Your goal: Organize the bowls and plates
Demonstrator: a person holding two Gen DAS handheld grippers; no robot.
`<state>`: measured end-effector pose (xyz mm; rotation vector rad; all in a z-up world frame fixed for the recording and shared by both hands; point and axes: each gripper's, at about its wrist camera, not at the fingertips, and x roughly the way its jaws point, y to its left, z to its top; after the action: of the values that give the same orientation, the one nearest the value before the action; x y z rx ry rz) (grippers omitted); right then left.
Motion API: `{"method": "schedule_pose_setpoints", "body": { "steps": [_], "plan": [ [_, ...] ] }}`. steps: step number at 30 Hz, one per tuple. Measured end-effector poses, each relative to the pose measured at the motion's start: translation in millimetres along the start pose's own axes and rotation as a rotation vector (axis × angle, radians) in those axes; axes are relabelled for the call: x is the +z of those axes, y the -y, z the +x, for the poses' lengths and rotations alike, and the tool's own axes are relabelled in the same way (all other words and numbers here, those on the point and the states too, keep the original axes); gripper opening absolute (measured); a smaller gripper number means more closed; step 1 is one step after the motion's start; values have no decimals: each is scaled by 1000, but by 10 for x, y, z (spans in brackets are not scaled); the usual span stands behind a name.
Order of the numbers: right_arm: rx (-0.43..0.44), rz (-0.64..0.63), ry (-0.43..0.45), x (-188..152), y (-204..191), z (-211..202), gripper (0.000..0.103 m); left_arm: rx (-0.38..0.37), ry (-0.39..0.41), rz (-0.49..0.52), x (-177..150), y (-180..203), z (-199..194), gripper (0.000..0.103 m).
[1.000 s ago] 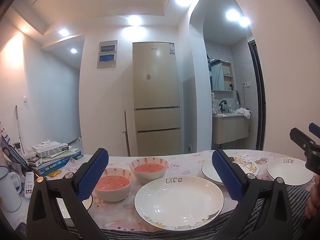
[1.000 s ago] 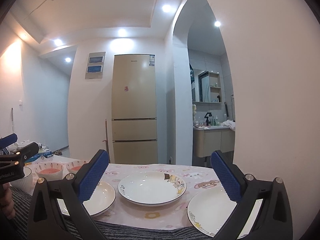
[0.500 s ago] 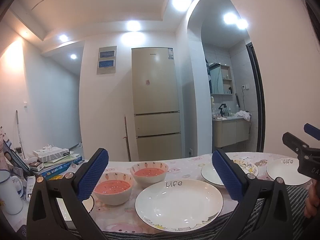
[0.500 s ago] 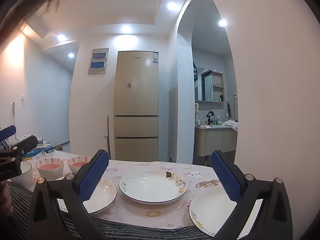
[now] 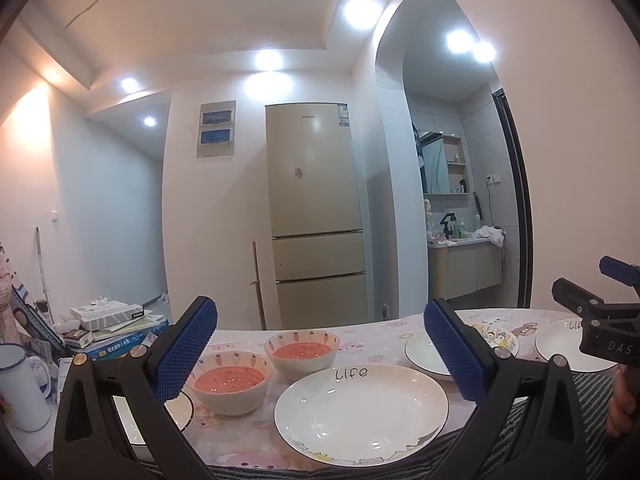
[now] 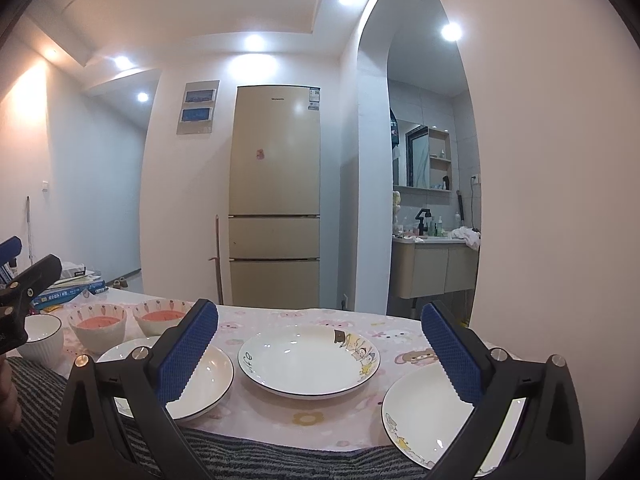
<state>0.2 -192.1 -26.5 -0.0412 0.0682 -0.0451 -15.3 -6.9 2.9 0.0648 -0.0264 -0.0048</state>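
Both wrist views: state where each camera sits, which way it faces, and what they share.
Left wrist: on the left gripper, facing forward across the table toward the fridge; two pink bowls and the "Life" plate ahead; right gripper and a hand at the right edge.
Right wrist: on the right gripper, facing the same way; middle plate ahead, left gripper at the left edge.
Shared: fridge, bowls, plates, table.

A home dining corner; tall beige fridge [image 5: 316, 216], bathroom vanity [image 6: 434, 268] through an arch, cartoon-print tablecloth [image 6: 320, 318], stacked books [image 5: 120, 330]
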Motion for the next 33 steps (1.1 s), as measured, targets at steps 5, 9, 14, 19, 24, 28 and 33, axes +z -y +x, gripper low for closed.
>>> {"method": "schedule_pose_setpoints", "body": {
  "steps": [5,9,14,19,24,28,33],
  "plan": [
    [-9,34,-14,30,65,36,103,6,11,4,-6,8,-8,103],
    [-3,31,-55,139,96,75,103,4,-12,2,-18,-2,40,103],
    [-67,23,-133,394,117,68,103,3,-28,-13,-24,-33,67,103],
    [-111,64,-212,460,146,108,103,1,-32,-12,-19,-35,89,103],
    [-115,27,-183,483,75,60,103,-5,-49,-14,-38,-40,131,103],
    [-57,52,-247,425,52,120,103,-5,-67,-29,-54,-64,158,103],
    [-88,45,-246,422,57,89,103,-5,-59,-24,-55,-59,138,103]
  ]
}}
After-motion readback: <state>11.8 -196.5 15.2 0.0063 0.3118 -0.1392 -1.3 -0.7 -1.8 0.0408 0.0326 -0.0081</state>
